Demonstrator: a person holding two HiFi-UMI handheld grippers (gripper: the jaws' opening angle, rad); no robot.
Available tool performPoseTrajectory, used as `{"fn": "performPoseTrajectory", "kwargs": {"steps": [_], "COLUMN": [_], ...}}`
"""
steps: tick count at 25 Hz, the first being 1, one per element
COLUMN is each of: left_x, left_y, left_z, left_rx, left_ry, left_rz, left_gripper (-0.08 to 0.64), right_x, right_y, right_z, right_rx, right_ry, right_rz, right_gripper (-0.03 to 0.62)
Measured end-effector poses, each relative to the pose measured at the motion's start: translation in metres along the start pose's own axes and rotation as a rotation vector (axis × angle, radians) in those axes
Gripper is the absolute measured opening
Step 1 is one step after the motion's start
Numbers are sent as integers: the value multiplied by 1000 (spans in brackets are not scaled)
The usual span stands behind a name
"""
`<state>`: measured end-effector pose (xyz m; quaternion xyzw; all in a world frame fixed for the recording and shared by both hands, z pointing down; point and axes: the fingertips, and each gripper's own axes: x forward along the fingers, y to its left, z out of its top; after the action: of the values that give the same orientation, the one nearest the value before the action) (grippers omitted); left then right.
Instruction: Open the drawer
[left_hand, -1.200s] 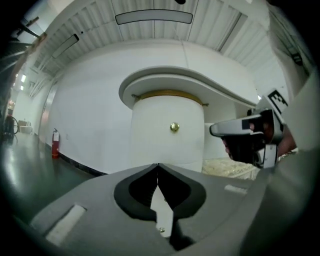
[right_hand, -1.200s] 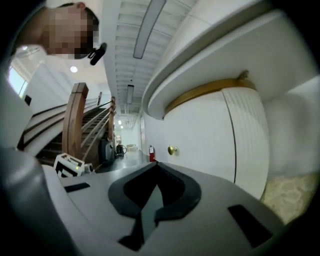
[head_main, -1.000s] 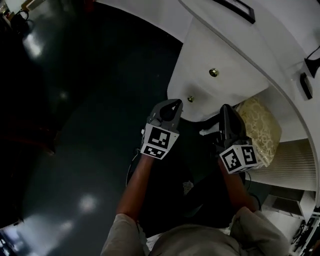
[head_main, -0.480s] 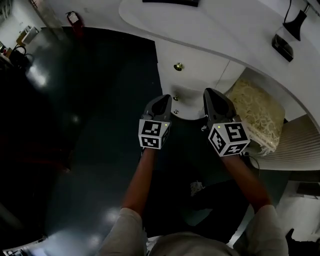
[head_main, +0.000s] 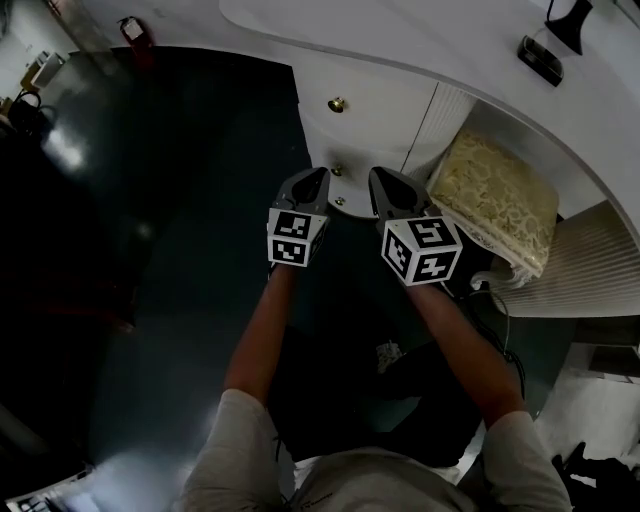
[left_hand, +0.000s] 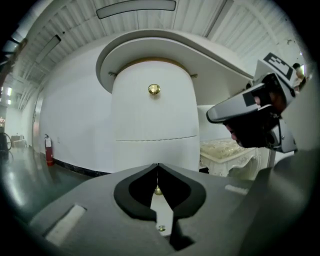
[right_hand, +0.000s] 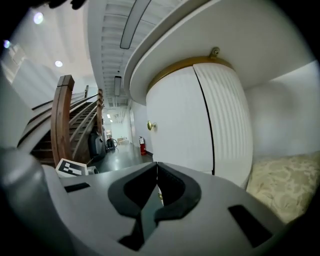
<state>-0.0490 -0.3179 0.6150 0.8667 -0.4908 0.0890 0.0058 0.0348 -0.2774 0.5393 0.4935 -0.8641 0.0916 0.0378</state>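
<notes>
A white rounded drawer cabinet (head_main: 370, 110) stands under the curved desktop, with small brass knobs down its front: a top knob (head_main: 337, 104) (left_hand: 154, 89) and two lower knobs (head_main: 336, 170) (head_main: 340, 201). My left gripper (head_main: 318, 176) (left_hand: 158, 165) is shut and empty, its tip just left of the middle knob; a lower knob (left_hand: 158, 190) shows behind its jaws. My right gripper (head_main: 378, 176) (right_hand: 157, 164), also shut and empty, hovers beside it at the cabinet's front right. The right gripper view shows the top knob (right_hand: 151, 125) from the side.
A cream upholstered stool (head_main: 495, 195) sits under the desk, right of the cabinet. Dark glossy floor (head_main: 150, 250) spreads to the left. A red fire extinguisher (left_hand: 48, 149) stands by the far wall. A wooden staircase (right_hand: 65, 120) is off to the left in the right gripper view.
The head view has swung, so the cabinet sits more upright in frame. Both grippers stay shut and have sunk a little; they now sit closer together at the cabinet's front.
</notes>
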Motion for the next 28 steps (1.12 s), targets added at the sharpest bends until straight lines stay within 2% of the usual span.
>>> {"fn": "performPoseTrajectory", "kwargs": {"steps": [2, 5, 10, 12, 15, 18, 20, 22, 24, 26, 28], "left_x": [1, 5, 5, 5, 10, 8, 12, 17, 20, 24, 28], "left_y": [3, 0, 2, 3, 0, 3, 10, 12, 10, 7, 4], "left_z": [4, 6, 9, 0, -9, -22, -26, -27, -40, -53, -55], "left_rx": [22, 6, -107, -120, -74, -32, -50, -76, -70, -49, -41], "left_ry": [12, 6, -95, -107, -87, -66, -95, -142, -140, -114, -99], "left_rz": [-6, -7, 36, 45, 51, 67, 59, 33, 17, 12, 2], "left_gripper": [11, 9, 11, 9, 9, 9, 11, 11, 11, 11, 11], "right_x": [4, 14, 17, 21, 22, 9, 7, 7, 4, -1, -5], "right_y": [-1, 6, 25, 26, 32, 34, 28, 16, 4, -9, -20], "right_z": [7, 11, -7, -15, -14, -23, -25, -20, -22, -29, -37], "right_rx": [24, 66, -8, 60, 152, 126, 101, 37, -32, -22, 31], "right_ry": [-35, -80, -50, -18, -1, 14, 9, -14, -23, -11, 4], "right_rz": [-27, -54, -12, 17, 82, 102, 96, 72, 42, 23, 6], "right_gripper": [15, 15, 15, 15, 15, 15, 15, 15, 15, 15, 15]}}
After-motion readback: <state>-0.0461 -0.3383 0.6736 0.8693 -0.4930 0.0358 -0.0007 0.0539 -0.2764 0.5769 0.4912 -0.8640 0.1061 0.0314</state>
